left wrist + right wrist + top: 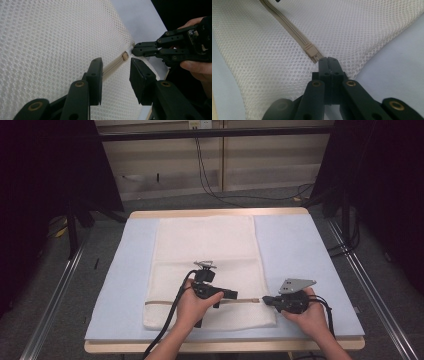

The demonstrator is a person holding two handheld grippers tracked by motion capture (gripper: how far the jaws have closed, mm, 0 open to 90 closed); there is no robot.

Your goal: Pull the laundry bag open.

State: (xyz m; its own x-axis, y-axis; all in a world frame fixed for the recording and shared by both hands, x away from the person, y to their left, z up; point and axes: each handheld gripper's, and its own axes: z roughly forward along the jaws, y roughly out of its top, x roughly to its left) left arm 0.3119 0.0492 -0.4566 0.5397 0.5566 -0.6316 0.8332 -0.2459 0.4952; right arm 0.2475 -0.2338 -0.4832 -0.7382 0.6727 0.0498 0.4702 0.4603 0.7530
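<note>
Near the bag's right edge, the right gripper pinched the zip pull; the left gripper, spread, should brace the zip.

Mat covers the table; mesh bag lies on it, centre, long axis 12 to 6. Zipper crosses the bag near its 6 o'clock edge, running 9 to 3. Left gripper sits over the zipper mid-run, right gripper at its 3 o'clock end.
</note>
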